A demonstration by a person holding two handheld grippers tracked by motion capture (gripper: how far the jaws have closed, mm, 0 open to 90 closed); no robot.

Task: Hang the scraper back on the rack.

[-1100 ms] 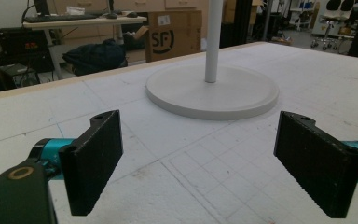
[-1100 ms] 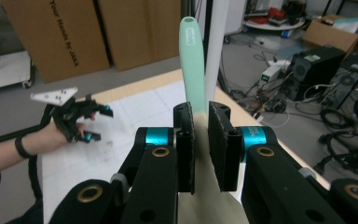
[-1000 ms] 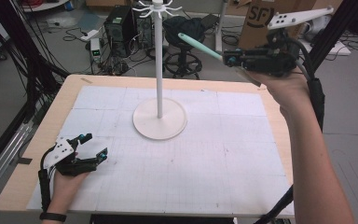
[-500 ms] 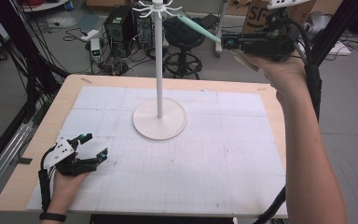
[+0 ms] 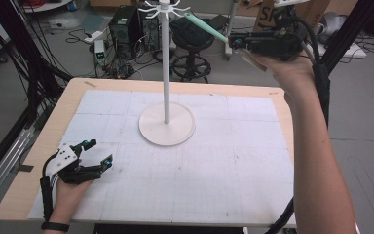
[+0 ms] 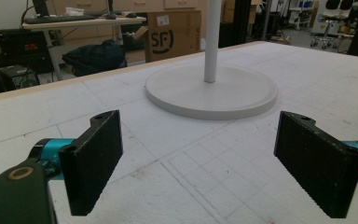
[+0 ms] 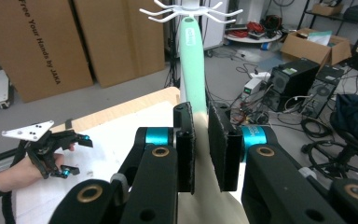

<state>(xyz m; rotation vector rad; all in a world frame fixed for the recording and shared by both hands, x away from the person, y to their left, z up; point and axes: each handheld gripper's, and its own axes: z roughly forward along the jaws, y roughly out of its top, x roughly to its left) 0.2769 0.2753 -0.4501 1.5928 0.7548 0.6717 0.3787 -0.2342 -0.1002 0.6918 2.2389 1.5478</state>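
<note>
My right gripper's (image 7: 200, 144) 2 fingers (image 7: 185, 144) are pinching the pale end of a mint-green spatula (image 7: 192, 65), raised high beside the white hook stand (image 5: 166, 73). I'm holding its handle tip right up at the ring of hooks (image 7: 189, 10), touching or just short, I cannot tell which. My guess: the lift is done, the hanging is what's left. The spatula's long axis is running from the jaws outward toward the stand top, tip slightly higher in the high view. My left gripper (image 5: 95, 153) is resting on the white mat (image 5: 233, 161), fingers (image 6: 93, 158) spread wide, gripping nothing, near the stand's base (image 6: 212, 91).
</note>
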